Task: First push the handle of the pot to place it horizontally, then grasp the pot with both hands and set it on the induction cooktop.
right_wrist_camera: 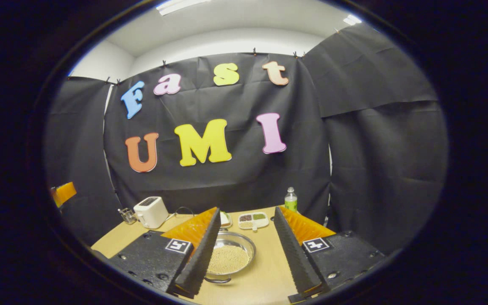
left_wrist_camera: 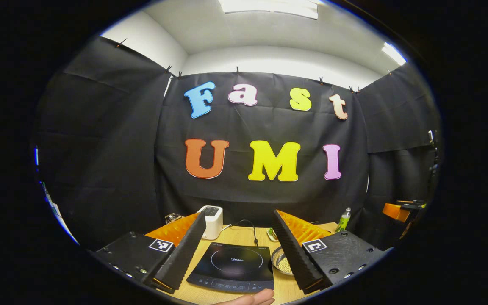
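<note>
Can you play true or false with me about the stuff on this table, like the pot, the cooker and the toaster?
1. The induction cooktop has nothing standing on it. True.
2. The pot is empty. False: it holds a layer of small pale grains.
3. The right gripper is squeezing the pot. False: its fingers are spread apart, with the pot lying on the table between them.
4. A white toaster stands near the back of the table. True.
5. The bottle is lying on its side. False: it stands upright at the table's far edge.
6. The left gripper is open, pointing toward the cooktop. True.
</note>
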`<state>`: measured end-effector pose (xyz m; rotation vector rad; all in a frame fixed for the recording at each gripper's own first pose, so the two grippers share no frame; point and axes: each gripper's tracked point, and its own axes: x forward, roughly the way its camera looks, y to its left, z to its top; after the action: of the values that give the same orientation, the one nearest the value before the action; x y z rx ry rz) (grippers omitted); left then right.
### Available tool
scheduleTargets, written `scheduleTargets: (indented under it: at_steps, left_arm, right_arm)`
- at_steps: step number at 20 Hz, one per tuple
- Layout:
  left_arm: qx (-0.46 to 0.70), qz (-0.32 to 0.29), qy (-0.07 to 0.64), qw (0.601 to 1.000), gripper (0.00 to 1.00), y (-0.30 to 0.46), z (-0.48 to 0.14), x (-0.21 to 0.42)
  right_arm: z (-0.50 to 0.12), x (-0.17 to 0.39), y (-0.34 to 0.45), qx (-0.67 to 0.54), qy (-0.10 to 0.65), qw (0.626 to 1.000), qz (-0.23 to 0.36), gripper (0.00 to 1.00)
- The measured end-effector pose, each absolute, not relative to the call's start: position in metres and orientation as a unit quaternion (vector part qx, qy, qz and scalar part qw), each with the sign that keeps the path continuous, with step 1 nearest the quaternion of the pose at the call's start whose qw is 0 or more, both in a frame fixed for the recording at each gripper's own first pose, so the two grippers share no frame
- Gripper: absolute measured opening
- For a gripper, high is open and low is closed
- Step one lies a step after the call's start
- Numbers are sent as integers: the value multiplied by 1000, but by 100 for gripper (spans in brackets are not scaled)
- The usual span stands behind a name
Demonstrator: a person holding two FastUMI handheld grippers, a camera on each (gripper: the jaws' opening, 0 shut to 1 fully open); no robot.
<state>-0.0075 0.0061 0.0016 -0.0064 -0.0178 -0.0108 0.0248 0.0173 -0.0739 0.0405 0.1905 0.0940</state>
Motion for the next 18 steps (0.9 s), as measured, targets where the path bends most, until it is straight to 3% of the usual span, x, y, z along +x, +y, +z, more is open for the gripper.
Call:
scheduleTargets:
  at_steps: [2,4,6,8,11,12,18]
  left_arm:
    - [2,-8,-10,1000,95,4,0,-9]
    - [6,-13,-12,1000,95,2,0,-11]
    - [10,-16,-12,1000,95,-1,-2,-13]
    - [12,-19,-13,1000,95,-3,-2,-15]
    - [19,-22,-14,999,95,-5,-6,-16]
    - [21,-23,-14,999,95,-6,-6,-17]
    - [12,-40,-8,999,95,-9,-13,-27]
  right_arm:
    - [-92,30,23,18,119,991,51,69]
    - [-111,33,34,18,145,987,64,48]
    - [-129,36,45,16,172,982,79,37]
    - [-148,38,53,9,195,977,90,37]
    - [-179,39,69,0,231,967,107,19]
    - [-189,40,73,-1,245,963,111,4]
    - [-262,30,121,-3,339,927,162,4]
